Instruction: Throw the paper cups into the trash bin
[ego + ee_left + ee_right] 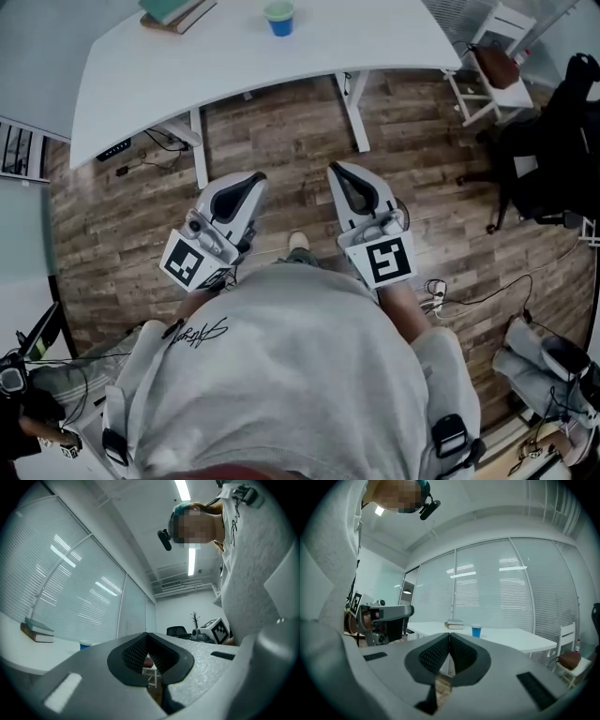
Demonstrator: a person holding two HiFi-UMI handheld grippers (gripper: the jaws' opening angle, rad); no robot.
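A blue paper cup (279,17) stands on the white table (281,56) at the far side, beside a stack of books (173,11). My left gripper (247,182) and right gripper (341,172) are held side by side close to the person's body, over the wood floor and short of the table edge. Both are shut with nothing between the jaws. In the right gripper view the closed jaw tips (449,636) point toward the cup (476,630) and the books (453,624). The left gripper view shows its closed tips (147,637), with the cup (86,645) low at the left.
A white chair (492,66) carrying a brown bag stands right of the table, with a black office chair (553,141) past it. Cables and a power strip (117,150) lie on the floor under the table's left end. Window blinds (497,592) run behind the table.
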